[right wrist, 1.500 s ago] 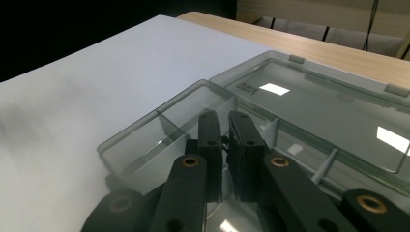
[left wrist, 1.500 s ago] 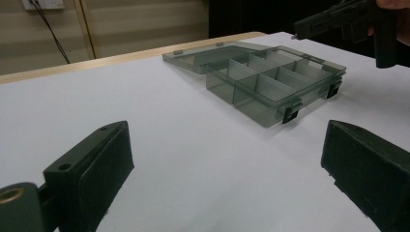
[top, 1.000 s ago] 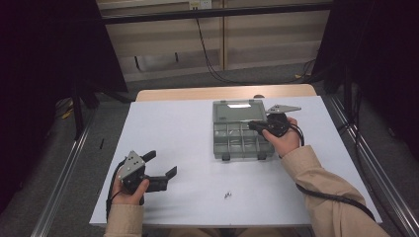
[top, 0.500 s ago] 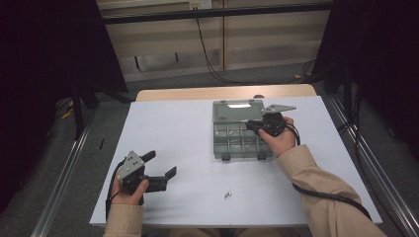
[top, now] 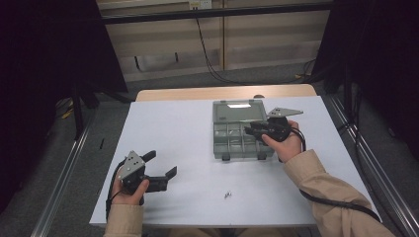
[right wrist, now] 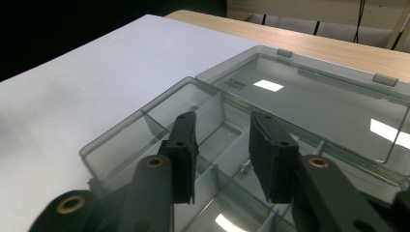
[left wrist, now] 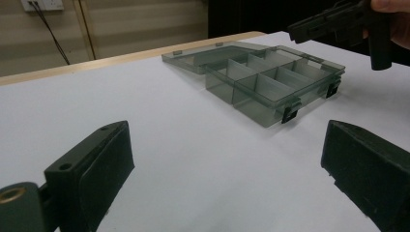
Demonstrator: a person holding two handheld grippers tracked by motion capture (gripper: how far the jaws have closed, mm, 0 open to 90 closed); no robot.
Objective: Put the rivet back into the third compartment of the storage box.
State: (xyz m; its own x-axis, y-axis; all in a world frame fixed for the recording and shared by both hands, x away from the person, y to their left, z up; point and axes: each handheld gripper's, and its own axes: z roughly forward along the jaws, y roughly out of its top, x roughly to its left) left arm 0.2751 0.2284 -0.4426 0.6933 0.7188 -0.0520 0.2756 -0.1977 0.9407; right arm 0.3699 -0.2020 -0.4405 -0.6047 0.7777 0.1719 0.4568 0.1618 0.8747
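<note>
A grey see-through compartment box (top: 242, 136) lies toward the tabletop's far right edge, lid folded flat behind it (a small screw sits in one cell); the right gripper (top: 253, 129) hovers over its cells, jaws just opening and nothing between them, narrower a second ago; the left gripper (top: 163, 167), near corner, gapes empty.

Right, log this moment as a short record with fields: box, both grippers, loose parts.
box: clear grey compartment box, lid open and laid flat behind it
right gripper: over the box's compartments, jaws just opening, nothing between them
in box: a small screw in a compartment below the jaws
left gripper: open, near the table's left front
loose parts: small screws on the white table
</note>
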